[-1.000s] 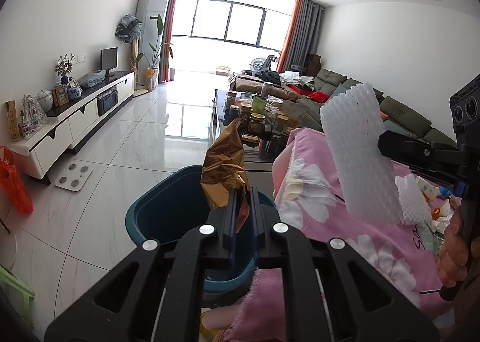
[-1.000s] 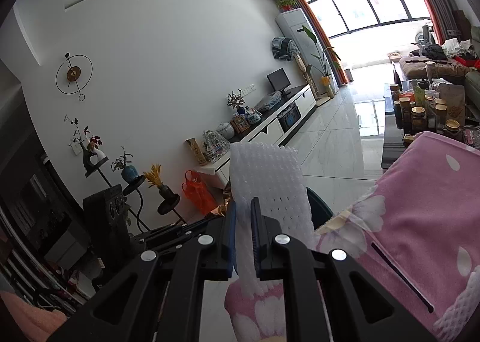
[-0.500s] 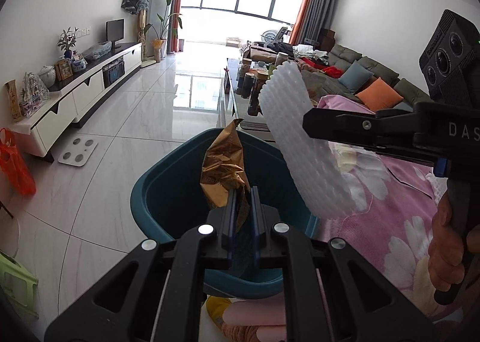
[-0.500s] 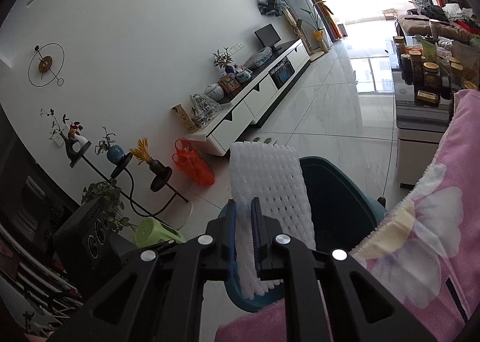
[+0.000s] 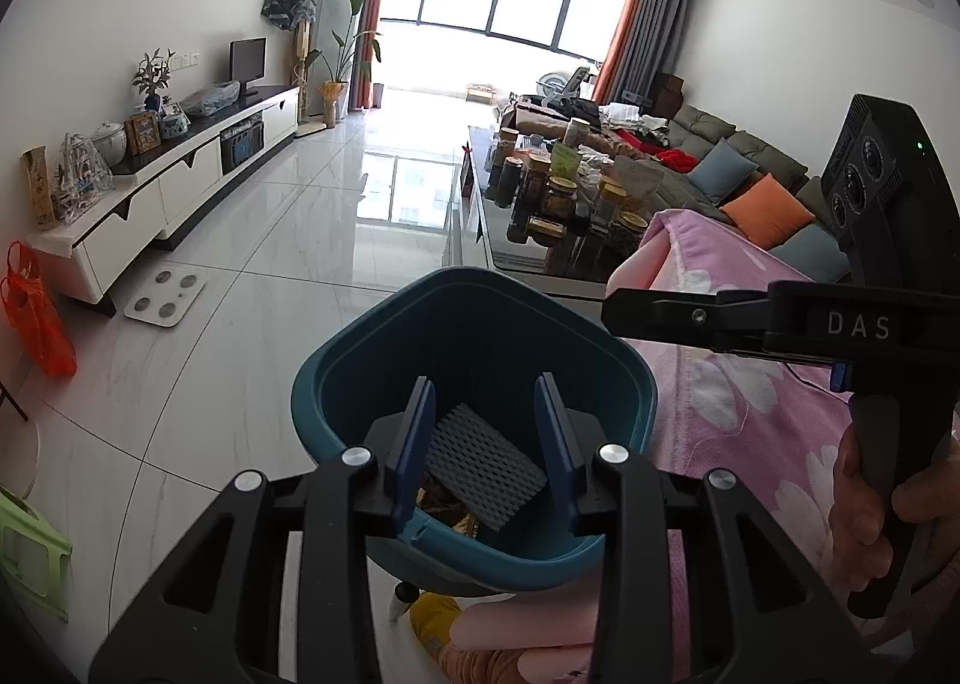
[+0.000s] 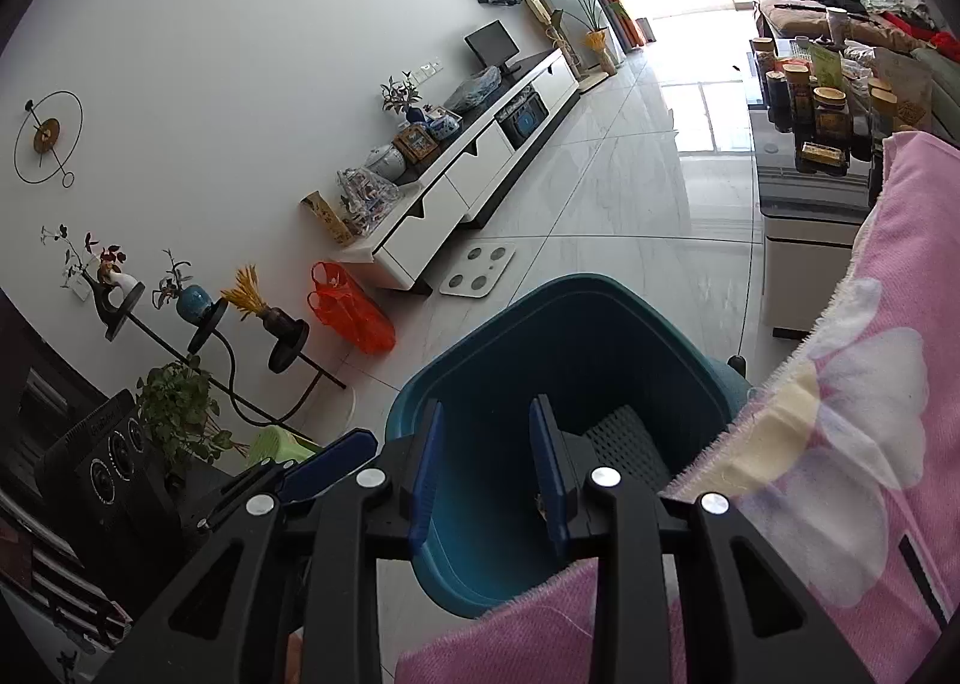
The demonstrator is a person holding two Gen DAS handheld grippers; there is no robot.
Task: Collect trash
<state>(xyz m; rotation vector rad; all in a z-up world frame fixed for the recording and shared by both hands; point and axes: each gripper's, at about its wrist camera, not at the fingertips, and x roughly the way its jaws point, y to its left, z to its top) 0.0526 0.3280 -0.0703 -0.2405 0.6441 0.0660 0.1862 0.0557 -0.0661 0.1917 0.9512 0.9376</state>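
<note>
A white foam net sheet (image 5: 485, 467), dimpled all over and lying flat, rests inside the teal bin (image 5: 360, 360), with a crumpled brown-gold wrapper (image 5: 441, 501) partly showing under its near edge. The bin stands on a pale, glossy tiled floor (image 5: 288, 240), right beside a pink flowered blanket (image 5: 738, 384). The room is a bright living room with a white TV cabinet (image 5: 180, 186) along the wall, a glass bench (image 5: 480, 216) crowded with jars, and a grey sofa (image 5: 738, 156) beyond. The left claw (image 5: 485, 435) hangs over the bin's mouth with its blue pads spread wide and nothing between them. The right claw (image 6: 486, 468) is likewise wide open and empty above the bin, the foam sheet visible below it.
</note>
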